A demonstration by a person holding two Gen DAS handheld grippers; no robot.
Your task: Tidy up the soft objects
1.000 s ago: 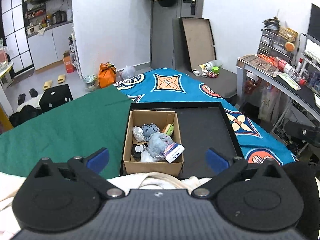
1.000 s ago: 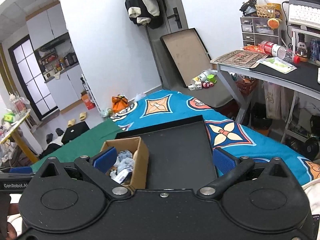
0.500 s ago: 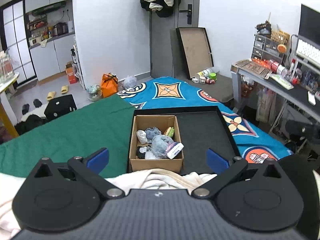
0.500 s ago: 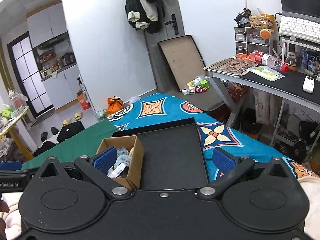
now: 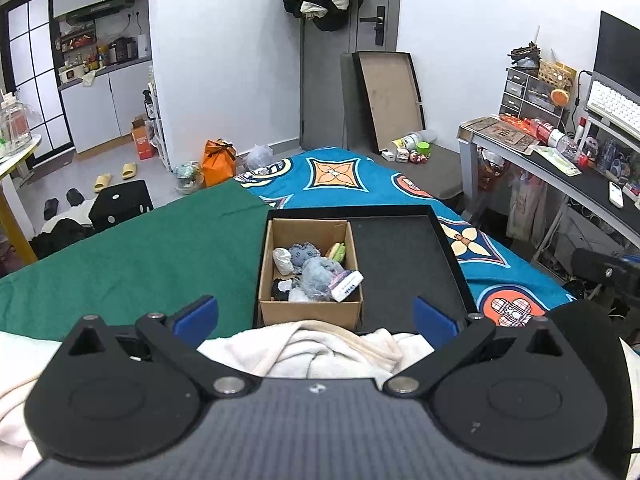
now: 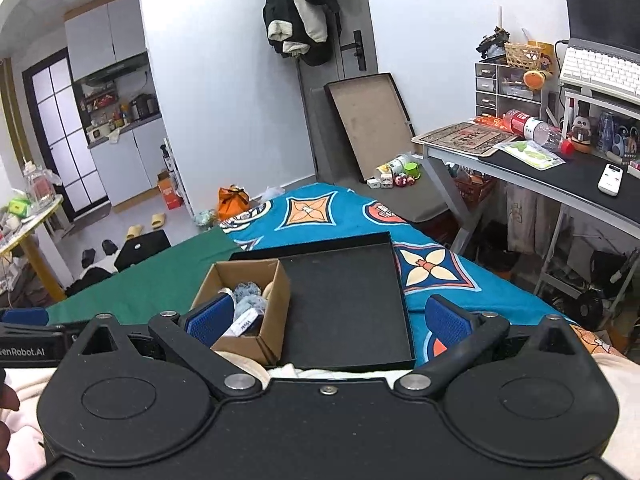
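Observation:
A small cardboard box [image 5: 310, 312] sits in the left part of a wide black tray [image 5: 404, 264] on the bed. Several soft toys [image 5: 316, 272] and a white packet fill the box. The box [image 6: 256, 344] and tray [image 6: 344, 304] show in the right wrist view too. My left gripper [image 5: 315, 317] is open, held back from the box above a cream cloth [image 5: 320, 350]. My right gripper [image 6: 326, 318] is open as well, nearer the tray's empty half, with nothing between its fingers. The other gripper's body [image 6: 24, 336] shows at the left edge.
A green cloth [image 5: 132, 256] and a blue patterned cover [image 5: 344, 180] lie on the bed. A desk [image 6: 560, 184] with clutter stands to the right. A second tray leans on the wall by the door [image 5: 390, 96]. Bags and slippers lie on the floor beyond.
Both grippers have pulled back and risen, so the box and tray look smaller and farther off. Both stay open and empty.

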